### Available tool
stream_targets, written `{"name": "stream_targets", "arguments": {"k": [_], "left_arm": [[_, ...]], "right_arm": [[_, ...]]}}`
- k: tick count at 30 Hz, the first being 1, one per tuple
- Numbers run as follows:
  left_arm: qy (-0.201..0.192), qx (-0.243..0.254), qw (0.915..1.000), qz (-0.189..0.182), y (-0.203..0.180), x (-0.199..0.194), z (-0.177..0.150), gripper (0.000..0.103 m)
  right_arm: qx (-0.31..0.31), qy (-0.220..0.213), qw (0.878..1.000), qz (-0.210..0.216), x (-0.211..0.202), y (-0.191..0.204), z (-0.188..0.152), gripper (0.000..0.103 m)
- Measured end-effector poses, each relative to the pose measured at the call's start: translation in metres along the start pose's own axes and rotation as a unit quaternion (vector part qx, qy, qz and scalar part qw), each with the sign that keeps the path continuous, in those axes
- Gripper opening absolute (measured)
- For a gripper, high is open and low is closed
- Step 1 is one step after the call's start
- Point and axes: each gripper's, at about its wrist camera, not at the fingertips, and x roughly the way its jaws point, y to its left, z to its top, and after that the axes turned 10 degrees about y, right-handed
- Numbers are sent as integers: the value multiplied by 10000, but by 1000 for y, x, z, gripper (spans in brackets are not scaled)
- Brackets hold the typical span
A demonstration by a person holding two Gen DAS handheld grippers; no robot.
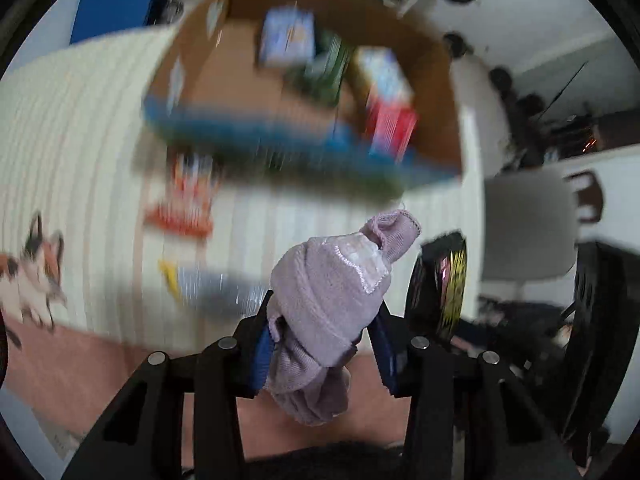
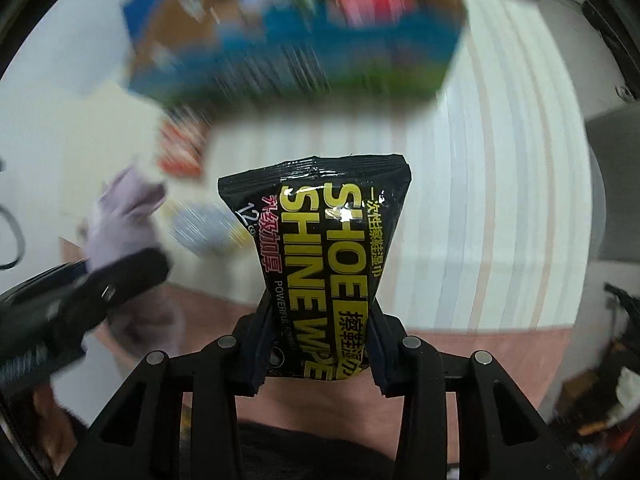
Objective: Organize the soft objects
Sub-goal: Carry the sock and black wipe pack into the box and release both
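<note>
Our left claw [image 1: 322,322] grips a lilac cloth [image 1: 332,280]; our right claw [image 2: 320,336] pinches a wipes pack [image 2: 324,248], both before the box [image 1: 304,92].

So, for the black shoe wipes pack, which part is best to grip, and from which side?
Grip the shoe wipes pack across its lower half, from its bottom end, as the right hand-held gripper does now. The soft pouch pinches narrow there between the fingers, while the wide sealed top edge stays free. This is a judgement; the background is blurred.
</note>
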Motion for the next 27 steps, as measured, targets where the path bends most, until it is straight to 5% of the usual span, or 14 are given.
{"name": "stream_targets", "arguments": {"k": [5, 10, 14, 22, 25, 27], "left_arm": [[-309, -110, 9995, 42, 12, -44, 114, 40], [97, -297, 9994, 113, 28, -25, 188, 40], [514, -441, 9976, 127, 49, 7, 215, 40], [1495, -622, 9865, -258, 71, 84, 233, 42], [1660, -736, 9831, -240, 76, 97, 229, 48], [1599, -655, 9849, -64, 76, 96, 229, 60]], "right_arm": [[-121, -577, 9981, 200, -45, 32, 60, 42], [94, -631, 9978, 159, -38, 53, 146, 42], [272, -409, 9988, 51, -9, 58, 187, 42], [422, 206, 9982, -382, 71, 45, 209, 42], [456, 487, 9966, -478, 94, 38, 216, 49], [465, 474, 9964, -532, 97, 35, 216, 54]]}}
